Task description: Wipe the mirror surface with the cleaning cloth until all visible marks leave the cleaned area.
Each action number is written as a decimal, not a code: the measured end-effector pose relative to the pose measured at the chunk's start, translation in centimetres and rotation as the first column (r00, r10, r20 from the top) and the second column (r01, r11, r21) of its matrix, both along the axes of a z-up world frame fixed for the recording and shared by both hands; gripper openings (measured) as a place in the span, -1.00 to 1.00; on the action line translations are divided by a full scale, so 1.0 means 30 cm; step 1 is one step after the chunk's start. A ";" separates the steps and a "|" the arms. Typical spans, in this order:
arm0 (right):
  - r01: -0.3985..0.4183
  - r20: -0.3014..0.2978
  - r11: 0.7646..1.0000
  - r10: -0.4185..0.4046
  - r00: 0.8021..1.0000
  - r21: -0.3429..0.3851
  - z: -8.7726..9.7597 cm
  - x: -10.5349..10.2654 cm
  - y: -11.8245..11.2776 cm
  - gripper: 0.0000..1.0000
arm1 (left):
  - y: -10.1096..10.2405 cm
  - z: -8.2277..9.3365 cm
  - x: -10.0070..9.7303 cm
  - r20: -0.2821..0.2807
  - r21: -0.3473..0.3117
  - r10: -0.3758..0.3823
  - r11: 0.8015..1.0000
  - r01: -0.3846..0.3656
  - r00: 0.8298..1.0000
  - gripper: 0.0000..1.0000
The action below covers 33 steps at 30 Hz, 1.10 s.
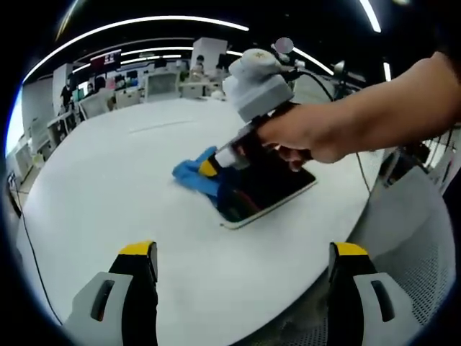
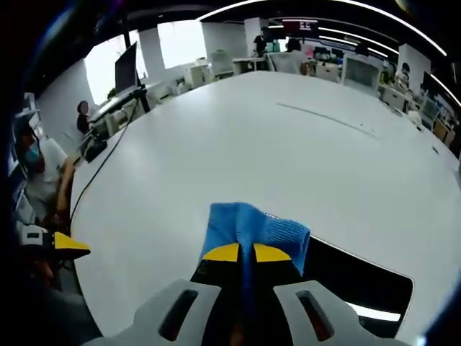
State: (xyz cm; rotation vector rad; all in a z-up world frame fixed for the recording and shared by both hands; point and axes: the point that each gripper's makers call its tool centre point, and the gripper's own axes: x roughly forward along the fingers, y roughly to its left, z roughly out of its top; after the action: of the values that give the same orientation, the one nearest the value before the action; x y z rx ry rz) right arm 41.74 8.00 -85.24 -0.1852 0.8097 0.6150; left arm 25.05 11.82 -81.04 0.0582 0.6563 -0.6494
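A flat rectangular mirror point(image 1: 270, 189) with a pale rim lies on the white table point(image 1: 130, 187); its dark glass also appears in the right gripper view as the mirror point(image 2: 360, 281). My right gripper point(image 1: 211, 167) is held by a hand and is shut on a blue cleaning cloth point(image 1: 193, 175), pressing it at the mirror's left end. In its own view the right gripper point(image 2: 245, 252) pinches the blue cloth point(image 2: 252, 225) between yellow-tipped jaws. My left gripper point(image 1: 243, 263) hovers open over the table's near edge, apart from the mirror, with nothing between its jaws.
The big white table reaches far back. Desks, monitors and chairs point(image 1: 155, 79) stand behind it in the left gripper view. A seated person point(image 2: 36, 173) and a cable point(image 2: 108, 155) are at the table's left side in the right gripper view.
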 end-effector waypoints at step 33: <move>-0.069 -0.015 0.998 0.069 0.998 -0.004 0.001 0.049 0.006 -1.00 | 0.003 -0.006 -0.001 -0.009 0.005 0.003 1.000 -0.003 1.000 0.99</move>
State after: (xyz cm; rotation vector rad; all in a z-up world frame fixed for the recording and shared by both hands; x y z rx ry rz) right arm 43.21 8.18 -85.20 -0.2137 0.8216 0.6799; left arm 25.02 11.91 -81.24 0.0592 0.6669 -0.6455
